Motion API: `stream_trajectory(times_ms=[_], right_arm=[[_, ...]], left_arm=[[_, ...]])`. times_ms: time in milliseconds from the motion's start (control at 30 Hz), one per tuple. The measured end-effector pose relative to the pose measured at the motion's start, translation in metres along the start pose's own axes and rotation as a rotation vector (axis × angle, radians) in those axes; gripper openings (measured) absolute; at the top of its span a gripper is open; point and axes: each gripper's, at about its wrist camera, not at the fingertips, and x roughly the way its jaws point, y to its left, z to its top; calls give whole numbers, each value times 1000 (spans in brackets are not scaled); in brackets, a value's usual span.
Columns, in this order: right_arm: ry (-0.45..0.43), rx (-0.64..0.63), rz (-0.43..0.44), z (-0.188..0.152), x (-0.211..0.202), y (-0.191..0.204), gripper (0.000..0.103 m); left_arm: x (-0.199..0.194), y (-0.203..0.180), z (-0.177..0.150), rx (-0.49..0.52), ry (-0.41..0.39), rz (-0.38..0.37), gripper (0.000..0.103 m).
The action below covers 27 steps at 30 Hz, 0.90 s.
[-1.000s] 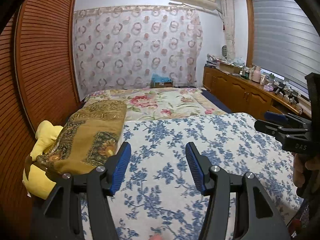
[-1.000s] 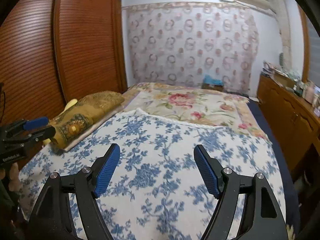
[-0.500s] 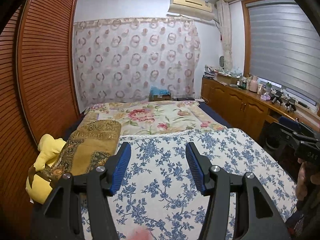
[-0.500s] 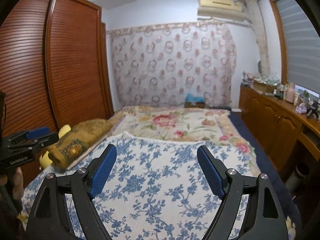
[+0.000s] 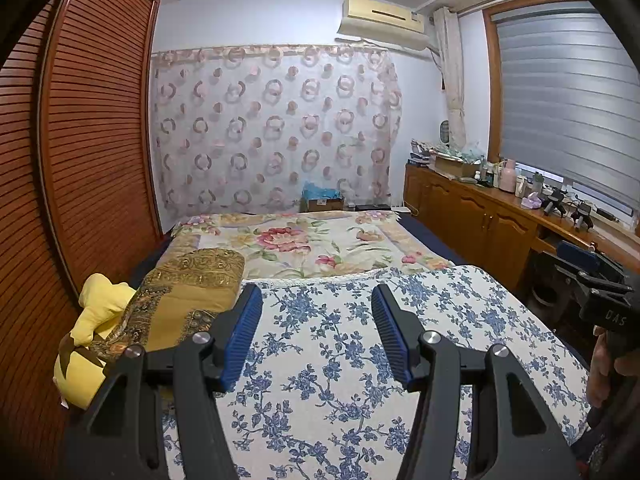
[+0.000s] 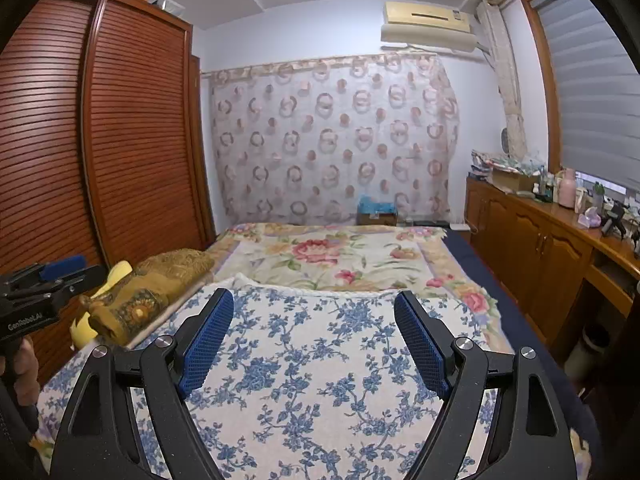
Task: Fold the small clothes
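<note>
Overhead, both released: left hand-held gripper (image 5: 316, 332), right hand-held gripper (image 6: 314, 336); blue-floral bedspread (image 5: 340, 364), louvred wardrobe (image 6: 120, 140), wooden cabinets (image 5: 480, 220)

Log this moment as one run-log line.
left gripper: open, empty | right gripper: open, empty | both above blue-flowered white bedspread | small clothes: none visible | folded gold patterned blanket: untouched at bed's left edge
</note>
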Motion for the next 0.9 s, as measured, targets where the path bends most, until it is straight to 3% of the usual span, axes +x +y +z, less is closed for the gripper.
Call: stream_trajectory(times_ms=[900], right_arm=[[2,6,-1,-1,1,-1,85]], left_arm=[[-2,2,-1,-3,-12,20,57]])
